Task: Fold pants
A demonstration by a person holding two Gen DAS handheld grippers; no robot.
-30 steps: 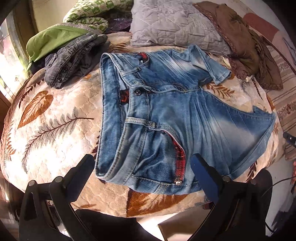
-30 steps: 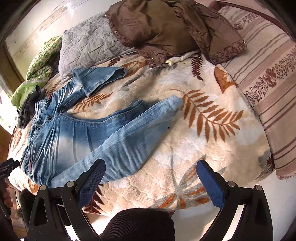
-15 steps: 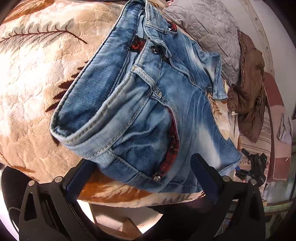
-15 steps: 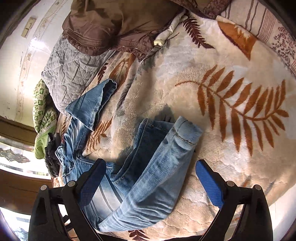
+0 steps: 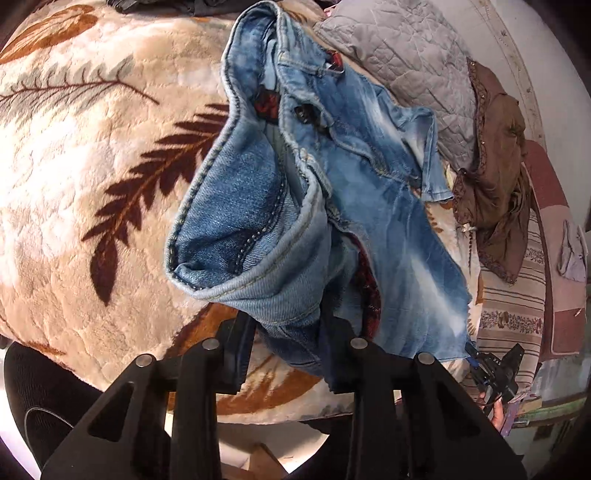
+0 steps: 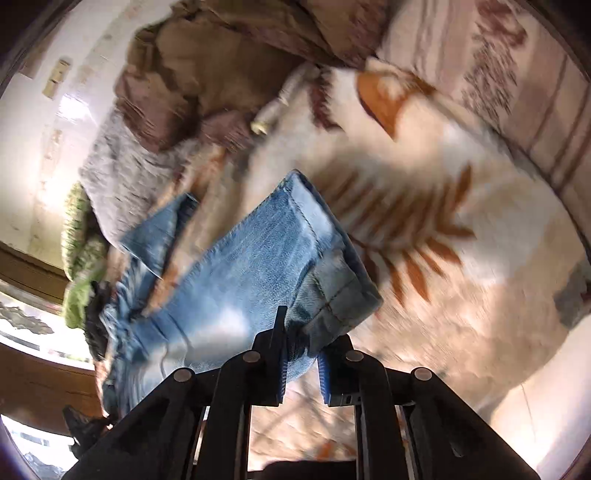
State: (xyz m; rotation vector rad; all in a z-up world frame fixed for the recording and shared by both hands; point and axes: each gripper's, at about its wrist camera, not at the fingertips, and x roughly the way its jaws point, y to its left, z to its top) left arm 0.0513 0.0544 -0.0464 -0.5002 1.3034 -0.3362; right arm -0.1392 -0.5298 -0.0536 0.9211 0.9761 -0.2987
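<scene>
Light blue jeans (image 5: 369, 206) lie on a leaf-patterned blanket (image 5: 92, 184) on a bed. In the left wrist view my left gripper (image 5: 288, 343) is closing its jaws on the near corner of the waistband. The denim is pinched between the pads and bunches up off the blanket. In the blurred right wrist view my right gripper (image 6: 301, 354) is closing on the rolled cuff of one jeans leg (image 6: 332, 280), with the fabric pressed between its blue pads. The other leg (image 6: 159, 232) lies folded farther back. The right gripper (image 5: 495, 369) also shows at the lower right of the left wrist view.
A grey quilted pillow (image 5: 406, 55) and a brown garment (image 5: 498, 166) lie beyond the jeans. Striped bedding (image 5: 517, 295) covers the right side. A green cloth (image 6: 79, 258) and a dark garment (image 5: 166, 5) sit near the head end. The bed's edge is just below both grippers.
Both grippers came down to the jeans and their jaws went from wide open to closed on denim. The waistband corner and the leg cuff now bunch up between the pads.
</scene>
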